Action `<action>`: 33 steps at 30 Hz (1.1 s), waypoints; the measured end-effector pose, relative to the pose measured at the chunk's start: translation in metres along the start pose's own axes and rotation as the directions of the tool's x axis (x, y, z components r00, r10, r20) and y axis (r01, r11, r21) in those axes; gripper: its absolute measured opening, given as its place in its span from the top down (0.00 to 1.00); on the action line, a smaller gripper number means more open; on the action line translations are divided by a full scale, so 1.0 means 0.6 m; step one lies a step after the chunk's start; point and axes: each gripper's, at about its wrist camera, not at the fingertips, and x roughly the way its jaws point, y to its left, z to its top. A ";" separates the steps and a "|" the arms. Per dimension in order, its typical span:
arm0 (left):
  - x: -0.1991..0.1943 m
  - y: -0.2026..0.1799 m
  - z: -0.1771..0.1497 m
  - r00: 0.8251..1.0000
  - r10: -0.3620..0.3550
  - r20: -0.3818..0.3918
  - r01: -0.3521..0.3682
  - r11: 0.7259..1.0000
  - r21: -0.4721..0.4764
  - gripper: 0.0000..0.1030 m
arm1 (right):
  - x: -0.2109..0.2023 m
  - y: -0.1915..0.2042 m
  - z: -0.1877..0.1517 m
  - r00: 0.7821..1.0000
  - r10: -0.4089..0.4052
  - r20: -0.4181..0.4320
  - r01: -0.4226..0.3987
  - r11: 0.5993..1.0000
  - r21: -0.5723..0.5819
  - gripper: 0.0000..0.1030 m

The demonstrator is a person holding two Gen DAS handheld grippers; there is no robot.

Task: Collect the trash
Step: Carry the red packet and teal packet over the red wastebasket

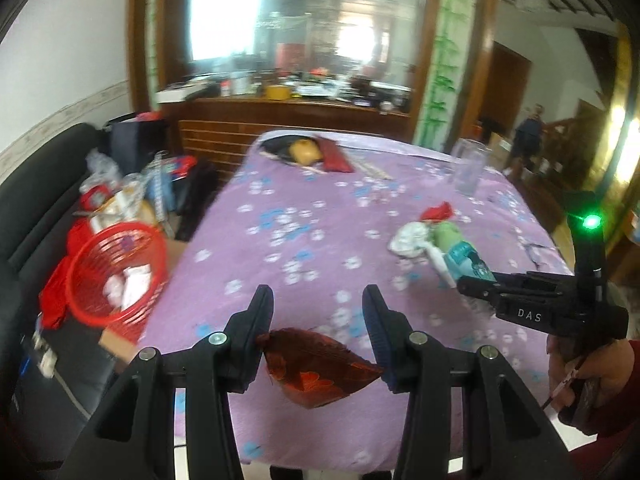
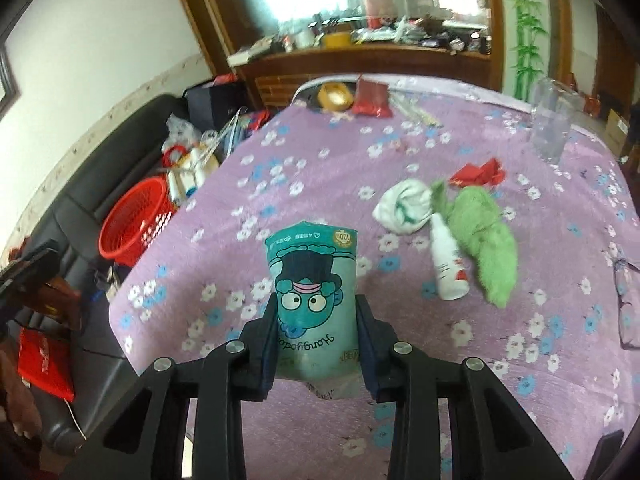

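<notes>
Red wrapper (image 1: 320,368) pinched in left gripper (image 1: 318,320), jaws narrowed, over table's near edge | teal packet (image 2: 314,304) clamped in right gripper (image 2: 316,332) | red basket (image 1: 116,272) off table's left edge | carry both across, release only above basket rim.

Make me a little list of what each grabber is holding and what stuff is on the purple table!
left gripper: shut on a dark red crinkly wrapper
right gripper: shut on a teal tissue pack with a cartoon face
table: purple flowered tablecloth
loose on the cloth: crumpled white tissue, white plastic bottle, fuzzy green cloth, red scrap, clear glass
bin: red plastic mesh basket beside the table, white paper inside
</notes>
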 end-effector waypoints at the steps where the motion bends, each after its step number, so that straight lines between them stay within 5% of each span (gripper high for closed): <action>1: 0.004 -0.010 0.006 1.000 -0.012 0.001 0.012 1.000 0.014 0.56 | -0.009 -0.006 0.000 1.000 -0.007 0.012 0.007 1.000 0.012 0.64; 8: 0.035 -0.113 0.053 0.990 -0.142 0.013 0.138 0.979 0.153 0.56 | -0.065 -0.073 -0.009 0.994 -0.094 0.060 0.087 0.990 0.109 0.64; 20: 0.079 -0.326 0.074 0.928 -0.369 -0.042 0.361 0.866 0.345 0.56 | -0.203 -0.217 -0.080 0.945 -0.315 0.087 0.275 0.911 0.308 0.64; 26: 0.104 -0.384 0.052 0.918 -0.386 -0.094 0.392 0.841 0.374 0.56 | -0.256 -0.257 -0.130 0.920 -0.386 0.069 0.332 0.862 0.384 0.64; 33: 0.125 -0.384 0.040 0.939 -0.330 -0.096 0.341 0.856 0.388 0.56 | -0.271 -0.260 -0.153 0.913 -0.404 0.050 0.350 0.842 0.411 0.64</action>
